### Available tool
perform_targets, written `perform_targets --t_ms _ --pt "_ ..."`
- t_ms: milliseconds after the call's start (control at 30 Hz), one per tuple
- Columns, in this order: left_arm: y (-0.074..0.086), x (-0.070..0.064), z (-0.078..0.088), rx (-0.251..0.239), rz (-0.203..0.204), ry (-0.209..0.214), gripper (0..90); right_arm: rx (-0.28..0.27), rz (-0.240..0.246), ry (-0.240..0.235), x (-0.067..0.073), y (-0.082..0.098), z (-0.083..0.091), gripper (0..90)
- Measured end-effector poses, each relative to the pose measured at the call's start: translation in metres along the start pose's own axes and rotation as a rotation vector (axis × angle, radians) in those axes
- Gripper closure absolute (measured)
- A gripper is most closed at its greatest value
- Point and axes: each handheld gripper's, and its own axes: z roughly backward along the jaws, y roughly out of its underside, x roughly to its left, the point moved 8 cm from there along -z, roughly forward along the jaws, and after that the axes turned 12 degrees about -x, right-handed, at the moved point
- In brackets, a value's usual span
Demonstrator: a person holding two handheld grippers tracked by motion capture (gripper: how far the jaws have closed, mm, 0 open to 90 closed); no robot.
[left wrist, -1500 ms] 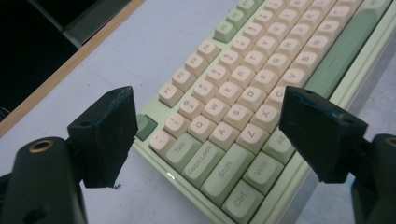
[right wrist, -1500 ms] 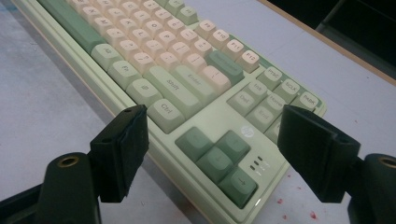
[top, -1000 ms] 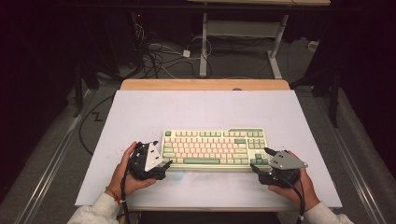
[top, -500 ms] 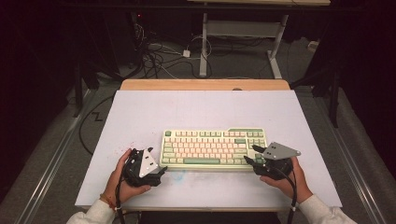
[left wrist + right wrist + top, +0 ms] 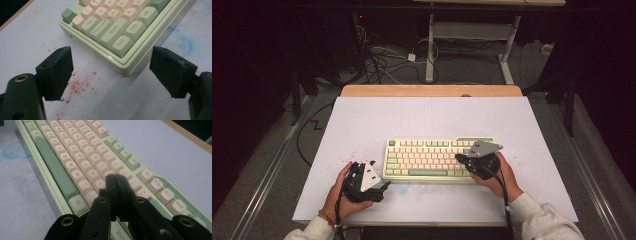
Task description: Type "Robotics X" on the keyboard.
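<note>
**Right jaws pressed together over keyboard, set to poke a key**

Keyboard lies flat on the tabletop, near the person's edge, about centred. Right hand-held gripper has its jaws pressed together with nothing between them; they have just been closing. It hovers over the right end of the keys. Judged step: lining up the closed tip as a poker, ahead of a key press. Next move calls for a short, straight descent onto one keycap, centred so neighbours aren't caught, then lift.

Left hand-held gripper has its jaws spread wide and empty, sitting low just off the keyboard's near left corner, not touching it. Maybe there to steady the board; can't tell.

Views: right gripper view shows the closed tip above the rows around L and the punctuation keys; contact can't be told. Left gripper view shows legends (Ctrl, Shift, Caps Lock), red specks and a blue smudge on the tabletop. High view gives the whole layout, both hands flanking the board.
</note>
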Motion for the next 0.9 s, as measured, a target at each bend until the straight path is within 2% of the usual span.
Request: perform_targets --t_ms 267,500,733,900 --pt "0.001 -0.002 -0.001 0.006 0.002 0.009 17.7 0.026 0.008 -0.035 0.005 -0.009 -0.029 90.0" --pt "0.003 -0.002 -0.001 0.012 0.000 0.013 17.7 0.053 0.014 -0.037 0.006 -0.012 -0.049 90.0" --pt "0.002 -0.002 -0.001 0.006 0.003 0.010 17.7 0.090 0.028 -0.040 0.009 -0.010 -0.062 90.0" --pt "0.003 -0.002 -0.002 0.008 0.008 0.014 17.7 0.093 0.040 -0.035 0.010 -0.012 -0.064 90.0"
